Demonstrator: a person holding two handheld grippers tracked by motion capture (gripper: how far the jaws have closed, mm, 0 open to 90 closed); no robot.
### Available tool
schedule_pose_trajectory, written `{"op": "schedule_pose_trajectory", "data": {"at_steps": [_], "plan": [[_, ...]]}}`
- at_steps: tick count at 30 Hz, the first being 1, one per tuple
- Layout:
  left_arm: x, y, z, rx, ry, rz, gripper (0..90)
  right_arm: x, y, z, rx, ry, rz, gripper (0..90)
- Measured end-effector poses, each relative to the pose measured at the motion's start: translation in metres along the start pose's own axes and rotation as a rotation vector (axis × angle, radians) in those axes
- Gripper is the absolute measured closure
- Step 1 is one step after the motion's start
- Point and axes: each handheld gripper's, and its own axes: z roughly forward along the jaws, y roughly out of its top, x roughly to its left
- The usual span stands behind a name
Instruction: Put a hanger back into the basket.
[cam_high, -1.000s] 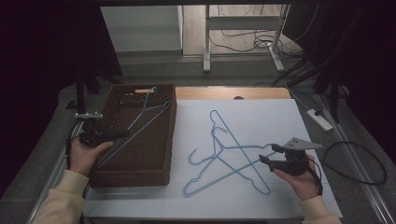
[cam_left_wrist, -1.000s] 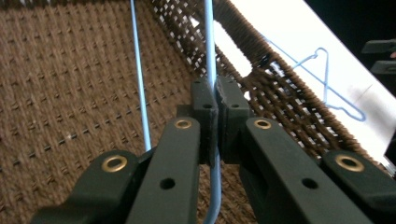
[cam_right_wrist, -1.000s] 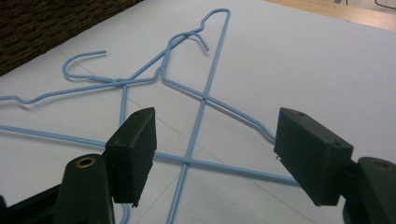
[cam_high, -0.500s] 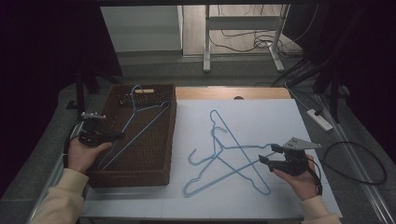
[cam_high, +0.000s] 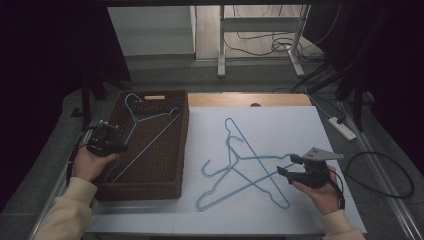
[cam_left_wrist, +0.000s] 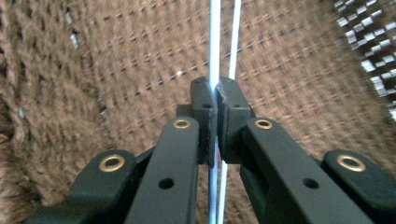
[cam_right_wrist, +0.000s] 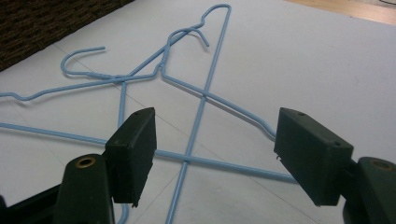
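My left gripper (cam_high: 120, 147) is shut on a thin blue wire hanger (cam_high: 145, 131) that lies in a brown wicker basket (cam_high: 182, 150) at the table's left. In the left gripper view the jaws pinch the hanger's wire (cam_left_wrist: 214, 42) above the woven basket floor (cam_left_wrist: 116, 70). Two more blue wire hangers (cam_high: 251, 145) (cam_high: 235, 186) lie crossed on the white table sheet (cam_high: 280, 125). My right gripper (cam_high: 288, 165) stands open at their right corner. In the right gripper view, the crossing wires (cam_right_wrist: 204, 98) lie between and beyond the spread jaws of my right gripper (cam_right_wrist: 219, 140).
A bare wooden strip (cam_high: 250, 100) runs along the table's far edge. A power strip (cam_high: 342, 127) and cables (cam_high: 385, 175) lie on the floor to the right. Table legs (cam_high: 220, 45) stand beyond.
My left gripper has moved slightly toward the far left with the hanger, swinging its hook to the basket's far left corner. The right gripper has stayed still and open.
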Motion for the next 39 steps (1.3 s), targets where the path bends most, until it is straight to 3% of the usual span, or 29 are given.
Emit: {"op": "schedule_pose_trajectory", "data": {"at_steps": [10,18,22,24,27,32,35,39], "plan": [[-0.002,0.005,0.011,0.075,0.094,0.009,85.2,0.000,0.000,0.001,0.007,-0.003,-0.008,30.2],[-0.002,0.005,0.012,0.071,0.114,-0.002,84.0,0.000,-0.001,0.001,0.007,-0.004,-0.007,30.2],[-0.001,0.005,0.011,0.057,0.113,-0.001,77.2,0.000,-0.001,0.001,0.007,-0.004,-0.006,30.2],[-0.002,0.004,0.009,0.037,0.116,0.001,71.9,0.000,-0.001,0.000,0.005,-0.005,-0.005,30.2],[-0.003,0.003,0.003,-0.035,0.103,-0.004,59.0,0.000,-0.001,0.000,0.005,-0.005,-0.005,30.2],[-0.006,-0.001,-0.013,-0.179,0.028,-0.004,40.5,0.000,-0.001,0.000,0.006,-0.006,-0.005,30.1],[-0.013,-0.003,-0.026,-0.258,-0.033,0.013,34.9,0.000,-0.001,0.000,0.005,-0.006,-0.005,30.2],[-0.022,-0.006,-0.037,-0.326,-0.097,0.037,31.6,0.000,0.000,0.000,0.004,-0.006,-0.005,30.1]]}}
